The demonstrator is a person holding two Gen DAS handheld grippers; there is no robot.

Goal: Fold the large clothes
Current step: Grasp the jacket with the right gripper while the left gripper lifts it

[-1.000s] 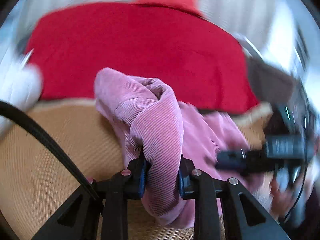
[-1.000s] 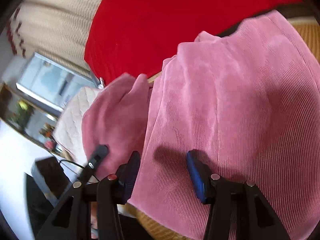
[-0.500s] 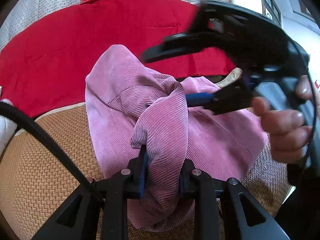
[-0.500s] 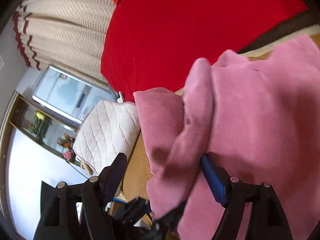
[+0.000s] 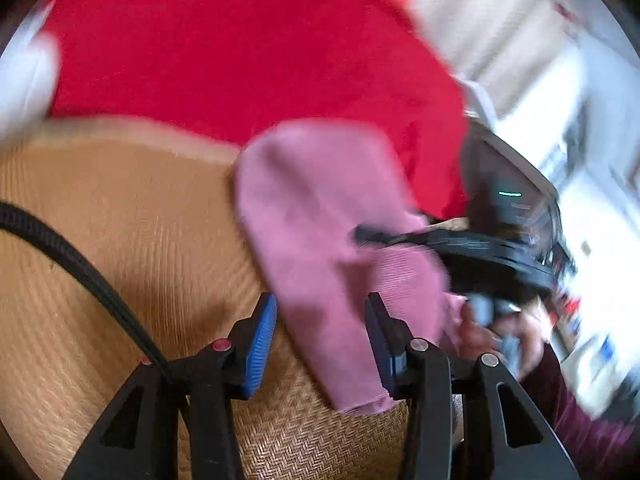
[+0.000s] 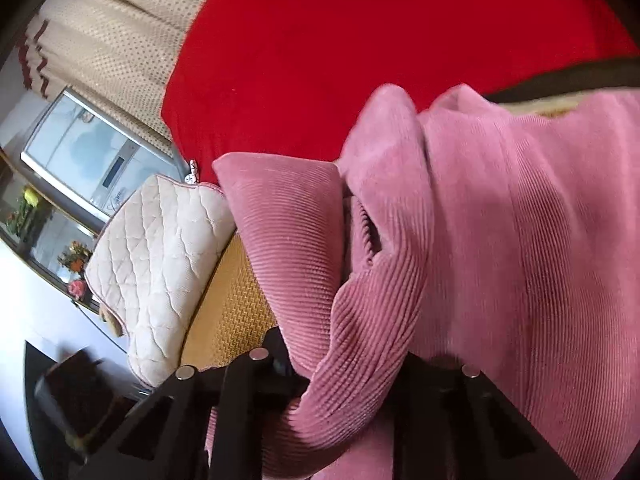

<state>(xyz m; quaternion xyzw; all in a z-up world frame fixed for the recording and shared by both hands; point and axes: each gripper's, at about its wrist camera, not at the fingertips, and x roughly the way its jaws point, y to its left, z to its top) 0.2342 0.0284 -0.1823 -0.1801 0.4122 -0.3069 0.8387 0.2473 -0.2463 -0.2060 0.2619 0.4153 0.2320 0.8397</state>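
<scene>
Left wrist view, heavily blurred. White padded item [image 5: 24, 80] at upper left edge. Woven straw mat [image 5: 120, 208] across left and lower frame, serving as the surface. Black cable [image 5: 80, 268] crossing mat from left edge toward gripper base. Red cover [image 5: 240, 52] filling upper centre, behind the mat. Pink corduroy garment [image 5: 316, 216] at centre, lying on mat, lower end hanging between the blue pads. Left gripper [image 5: 322, 340] at bottom centre: jaws opening, spread, cloth between them but pads not pressing on it. Right gripper [image 5: 472, 248] seen at right as a dark blurred body over the garment, a hand [image 5: 488, 332] beneath it. Pale curtain [image 5: 492, 24] at upper right; bright room beyond, detail unreadable.

Right wrist view. Curtain [image 6: 112, 40] at upper left; glass-fronted cabinet [image 6: 80, 152] below it, flowers [image 6: 76, 256] on a ledge at left edge. Quilted cream cushion [image 6: 160, 264] at centre left, beside mat [image 6: 232, 312]. Red cover [image 6: 380, 48] across top. Garment [image 6: 500, 240] filling centre and right, bunched in folds. Right gripper [image 6: 352, 376] at bottom: jaws closing, pinching a ribbed fold of the garment; pads hidden by cloth.

No containers visible.
</scene>
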